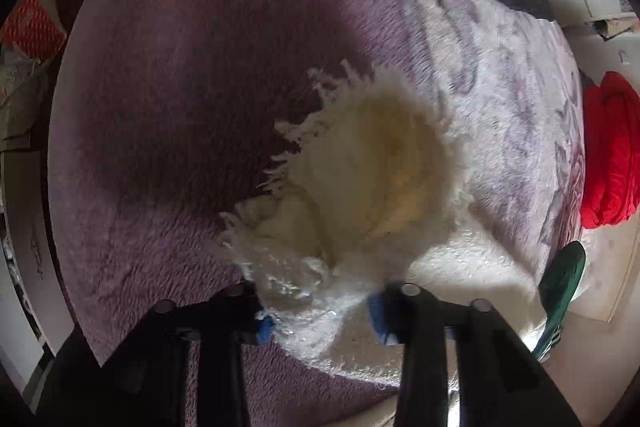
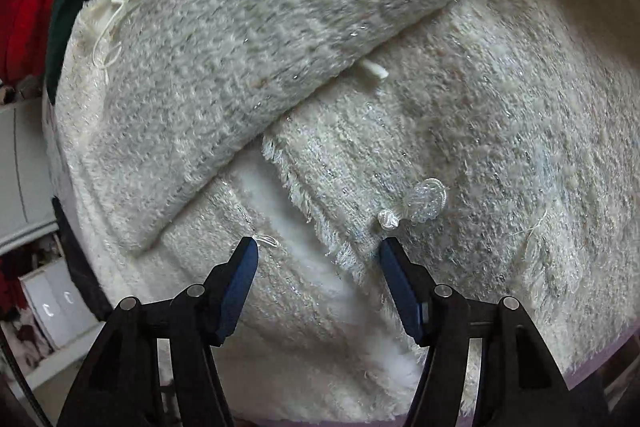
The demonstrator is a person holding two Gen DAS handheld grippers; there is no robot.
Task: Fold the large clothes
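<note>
The left gripper [image 1: 320, 311] is clamped on a bunched edge of the cream fuzzy jacket [image 1: 360, 187], which rises just ahead of its fingers over a purple fleece blanket [image 1: 160, 87]. The right gripper [image 2: 318, 251] hangs with its fingers apart just above the jacket's front opening; a sleeve [image 2: 256, 39] lies folded across ahead, a beaded button [image 2: 426, 201] beside its right finger

Hiding the left gripper's [image 1: 320, 311] fingertips inside bunched cream jacket [image 1: 360, 187]; blurring beyond them; running off-frame past the right gripper [image 2: 318, 247].
</note>
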